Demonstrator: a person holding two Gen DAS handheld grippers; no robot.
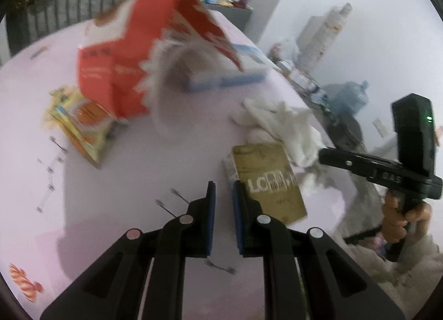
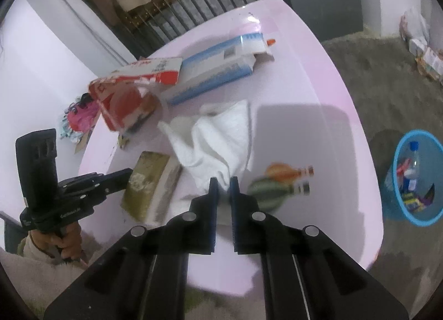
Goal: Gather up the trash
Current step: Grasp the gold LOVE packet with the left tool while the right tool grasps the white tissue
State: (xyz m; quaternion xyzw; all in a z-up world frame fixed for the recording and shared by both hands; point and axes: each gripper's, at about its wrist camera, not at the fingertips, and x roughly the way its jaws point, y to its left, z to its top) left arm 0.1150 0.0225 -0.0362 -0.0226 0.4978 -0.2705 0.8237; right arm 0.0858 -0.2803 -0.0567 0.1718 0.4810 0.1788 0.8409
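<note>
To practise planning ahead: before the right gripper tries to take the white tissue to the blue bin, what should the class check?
1. Right gripper tips at the white tissue: ok.
2. Tissue actually pinched between its jaws: cannot tell.
3. Left gripper empty, jaws nearly closed: ok.
4. Left gripper clear of the olive box beside it: cannot tell.
5. Blue bin in view on the floor, with room left: ok.

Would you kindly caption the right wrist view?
Right claw nips a white tissue on the pink table; blue bin waits.
</note>
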